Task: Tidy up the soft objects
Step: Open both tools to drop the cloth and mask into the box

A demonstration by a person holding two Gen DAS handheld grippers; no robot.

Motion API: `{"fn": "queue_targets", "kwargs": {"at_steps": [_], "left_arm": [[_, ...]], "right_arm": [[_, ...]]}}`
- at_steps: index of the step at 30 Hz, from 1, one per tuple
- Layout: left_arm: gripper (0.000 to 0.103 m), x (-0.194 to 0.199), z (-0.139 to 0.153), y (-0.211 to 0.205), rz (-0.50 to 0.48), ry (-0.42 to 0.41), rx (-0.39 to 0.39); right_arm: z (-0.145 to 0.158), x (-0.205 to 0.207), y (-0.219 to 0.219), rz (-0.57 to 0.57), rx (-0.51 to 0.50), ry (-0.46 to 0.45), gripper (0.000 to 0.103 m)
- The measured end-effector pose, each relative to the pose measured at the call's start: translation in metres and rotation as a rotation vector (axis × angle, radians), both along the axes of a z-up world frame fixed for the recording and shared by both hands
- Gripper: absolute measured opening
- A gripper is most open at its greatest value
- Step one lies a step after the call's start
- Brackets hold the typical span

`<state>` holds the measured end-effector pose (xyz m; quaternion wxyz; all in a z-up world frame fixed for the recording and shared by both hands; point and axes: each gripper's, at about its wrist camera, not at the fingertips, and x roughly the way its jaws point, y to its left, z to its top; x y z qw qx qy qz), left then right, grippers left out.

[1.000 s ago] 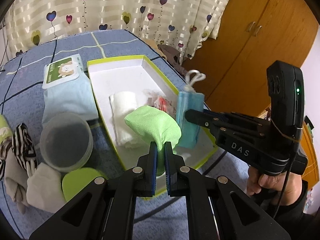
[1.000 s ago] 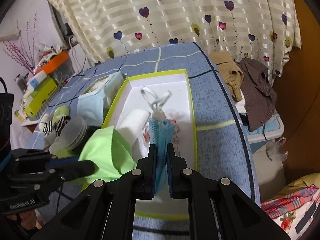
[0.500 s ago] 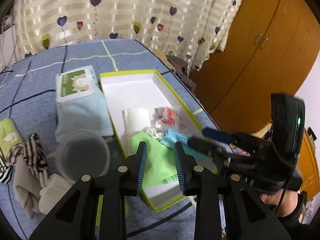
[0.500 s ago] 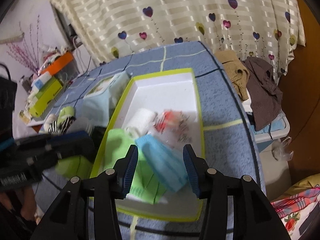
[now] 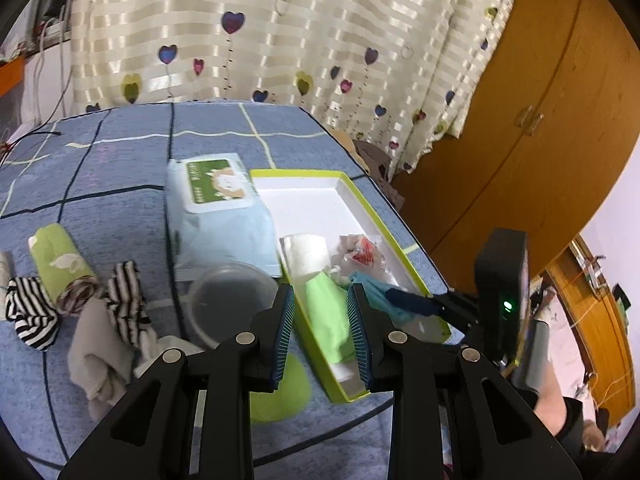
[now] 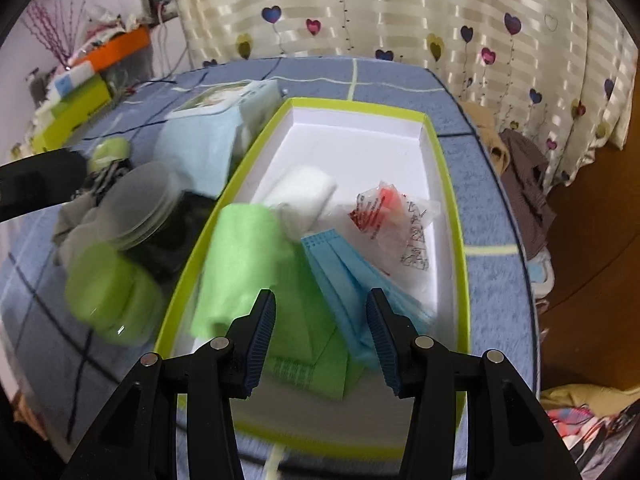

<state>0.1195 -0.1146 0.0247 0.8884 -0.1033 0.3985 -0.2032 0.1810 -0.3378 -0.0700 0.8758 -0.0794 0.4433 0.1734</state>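
Two views follow, one from each wrist.

Left wrist view: the left gripper (image 5: 320, 334) stands open with nothing clamped between its blue pads. Just beyond and between the fingertips lies a green cloth (image 5: 326, 312), flat in the near end of a green-rimmed box (image 5: 362, 204) with a white floor. The cloth's long axis runs along the box, from the near end up toward a white roll (image 5: 306, 250) past it. Beside the cloth, to the right, a blue face mask (image 5: 370, 286) shows partly under the tip of the right gripper (image 5: 416, 304), which reaches in from the right. A crumpled clear wrapper (image 5: 360, 252) lies farther in. Left of the box sit a wipes pack (image 5: 218, 210), a clear lidded tub (image 5: 230, 300) and striped socks (image 5: 124, 296) on a blue bedspread (image 5: 120, 164).

Right wrist view: the right gripper (image 6: 322, 330) is open too, holding nothing. The face mask (image 6: 352, 276) lies in the box (image 6: 452, 200) just ahead of the tips, toward the right finger. Its long axis slants from upper left to lower right. The green cloth (image 6: 244, 268) lies to its left, lengthwise along the box's left wall, touching the mask and the white roll (image 6: 302, 190).
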Motion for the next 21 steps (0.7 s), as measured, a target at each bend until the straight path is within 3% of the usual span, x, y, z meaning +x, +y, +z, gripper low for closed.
{"fn": "queue_targets", "kwargs": {"at_steps": [12, 21], "left_arm": [[0.029, 0.006, -0.005, 0.042, 0.098, 0.005, -0.019], [0.029, -0.006, -0.001, 0.066, 0.14, -0.023, -0.015]], "right_arm": [[0.005, 0.061, 0.005, -0.01, 0.029, -0.018, 0.047], [0.033, 0.029, 0.002, -0.018, 0.091, -0.047, 0.047]]}}
